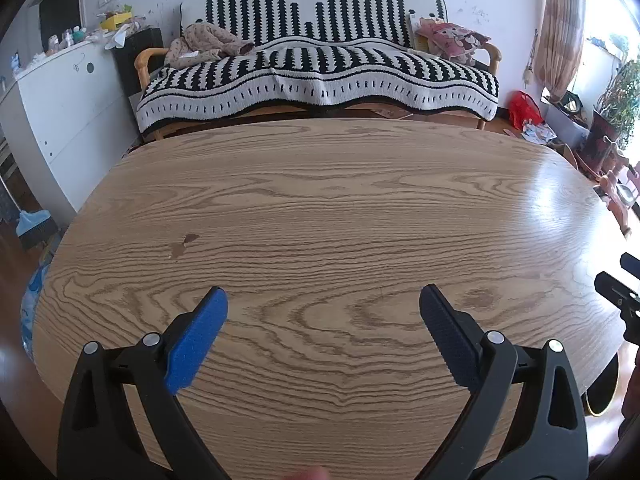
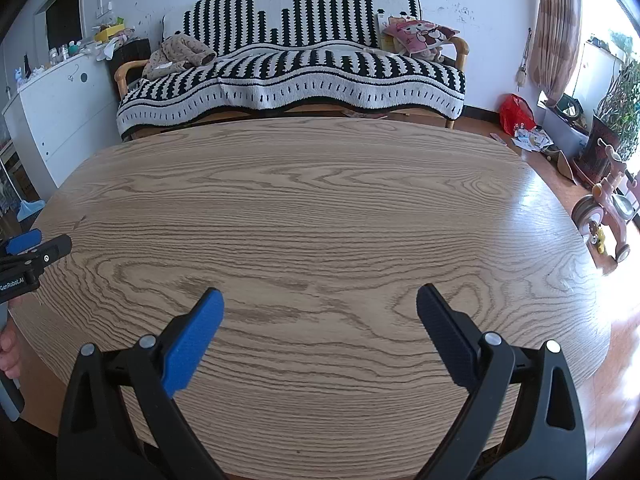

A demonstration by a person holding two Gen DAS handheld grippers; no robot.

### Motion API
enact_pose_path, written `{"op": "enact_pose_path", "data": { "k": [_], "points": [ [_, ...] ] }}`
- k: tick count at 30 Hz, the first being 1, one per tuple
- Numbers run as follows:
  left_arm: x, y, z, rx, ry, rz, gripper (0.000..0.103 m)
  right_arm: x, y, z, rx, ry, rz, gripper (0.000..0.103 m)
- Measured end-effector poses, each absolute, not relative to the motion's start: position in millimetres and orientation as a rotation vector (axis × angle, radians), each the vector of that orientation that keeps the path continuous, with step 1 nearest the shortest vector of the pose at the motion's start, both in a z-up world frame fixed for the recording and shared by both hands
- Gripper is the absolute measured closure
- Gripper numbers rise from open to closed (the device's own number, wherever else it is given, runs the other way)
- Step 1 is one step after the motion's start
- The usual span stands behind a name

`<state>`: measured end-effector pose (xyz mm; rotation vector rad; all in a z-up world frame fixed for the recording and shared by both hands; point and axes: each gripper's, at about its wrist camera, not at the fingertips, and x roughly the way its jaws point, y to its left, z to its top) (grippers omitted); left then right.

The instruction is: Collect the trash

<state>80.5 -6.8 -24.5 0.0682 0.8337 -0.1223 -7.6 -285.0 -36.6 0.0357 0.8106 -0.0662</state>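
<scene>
Both held level, left gripper (image 1: pixel 324 300) and right gripper (image 2: pixel 320 300) gape above table (image 1: pixel 320 208).

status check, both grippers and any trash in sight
Left gripper open, empty, over wooden table. Right gripper open, empty, alongside. No trash on the tabletop; paper scraps on floor by red bag. Nothing in the way.

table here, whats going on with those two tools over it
A person holds a two-finger tool in each hand over the wooden table. The left tool and the right tool are both open and hold nothing. No trash shows on the tabletop, only a small dark stain. Behind the table is a sofa under a black-and-white blanket, and a red bag with scattered papers lies on the floor to the right.
</scene>
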Motion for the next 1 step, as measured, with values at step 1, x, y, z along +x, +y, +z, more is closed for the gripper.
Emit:
{"op": "enact_pose_path", "data": {
  "k": [1],
  "points": [
    [80.7, -6.8, -24.3, 0.07, 0.832, -0.121, 0.009, -7.6, -285.0, -36.4, 0.035, 0.811, -0.066, 0.009]
  ]
}}
